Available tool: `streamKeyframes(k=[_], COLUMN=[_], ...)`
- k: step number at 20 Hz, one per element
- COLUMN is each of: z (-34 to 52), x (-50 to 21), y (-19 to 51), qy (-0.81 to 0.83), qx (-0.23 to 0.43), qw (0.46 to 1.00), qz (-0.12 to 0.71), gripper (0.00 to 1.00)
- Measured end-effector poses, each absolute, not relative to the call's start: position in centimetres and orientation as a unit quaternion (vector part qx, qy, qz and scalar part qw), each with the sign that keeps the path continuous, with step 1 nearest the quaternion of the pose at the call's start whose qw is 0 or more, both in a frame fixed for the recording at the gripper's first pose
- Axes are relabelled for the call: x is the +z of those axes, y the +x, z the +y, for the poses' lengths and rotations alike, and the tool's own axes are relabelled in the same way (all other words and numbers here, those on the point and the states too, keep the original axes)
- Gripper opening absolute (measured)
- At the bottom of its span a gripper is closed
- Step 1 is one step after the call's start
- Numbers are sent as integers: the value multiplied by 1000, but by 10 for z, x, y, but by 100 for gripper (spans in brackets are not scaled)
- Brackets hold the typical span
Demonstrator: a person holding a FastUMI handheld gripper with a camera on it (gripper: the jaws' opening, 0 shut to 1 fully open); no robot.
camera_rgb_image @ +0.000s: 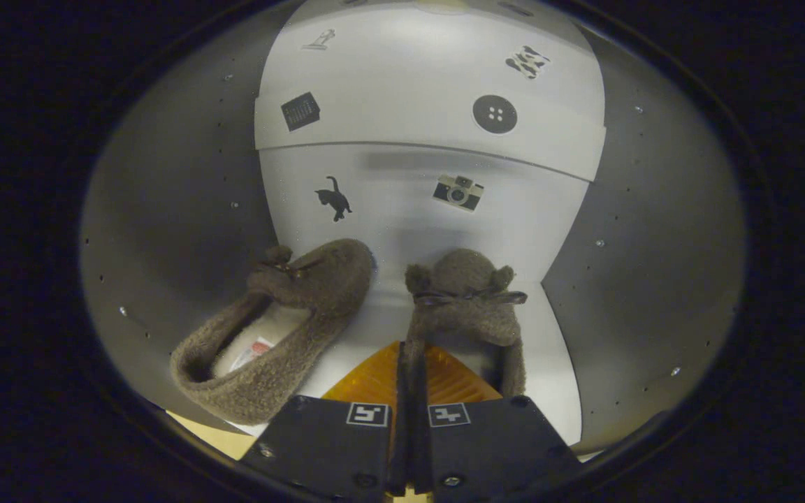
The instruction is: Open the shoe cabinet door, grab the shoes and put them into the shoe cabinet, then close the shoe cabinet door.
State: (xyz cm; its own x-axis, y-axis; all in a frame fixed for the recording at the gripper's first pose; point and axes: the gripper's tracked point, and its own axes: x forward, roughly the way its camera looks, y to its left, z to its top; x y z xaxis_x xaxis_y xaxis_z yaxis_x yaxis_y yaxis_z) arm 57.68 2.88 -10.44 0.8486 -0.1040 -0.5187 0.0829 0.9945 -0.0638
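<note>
The tool point(413, 370) sits clenched on the heel wall of the right-hand brown slipper point(464, 300), whose long axis runs straight ahead, toe toward the cabinet's back panel point(402, 209). The other slipper point(277, 328) lies on the cabinet floor point(556, 363) just left, angled toe-inward. Judging from this, release comes next.

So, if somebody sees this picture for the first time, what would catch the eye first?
Probably the two fuzzy brown slippers inside the white cabinet: the left slipper lies angled, opening up, beside the tool's fingers, and the right slipper stands just ahead of them. The tool is shut on the right slipper's heel rim. Beyond, small stickers dot the back panel, a black cat and a camera among them.
</note>
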Motion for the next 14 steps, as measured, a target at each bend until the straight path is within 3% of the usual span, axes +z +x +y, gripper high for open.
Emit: streamKeyframes(k=[2,8,13,14], z=[29,31,57,64], x=[-97,-49,-3,12], y=[572,519,437,414], qy=[-26,-36,-26,-25], qx=[-53,-72,-54,-52], qw=[963,976,988,990], qz=[264,202,140,126], gripper=[15,54,56,65])
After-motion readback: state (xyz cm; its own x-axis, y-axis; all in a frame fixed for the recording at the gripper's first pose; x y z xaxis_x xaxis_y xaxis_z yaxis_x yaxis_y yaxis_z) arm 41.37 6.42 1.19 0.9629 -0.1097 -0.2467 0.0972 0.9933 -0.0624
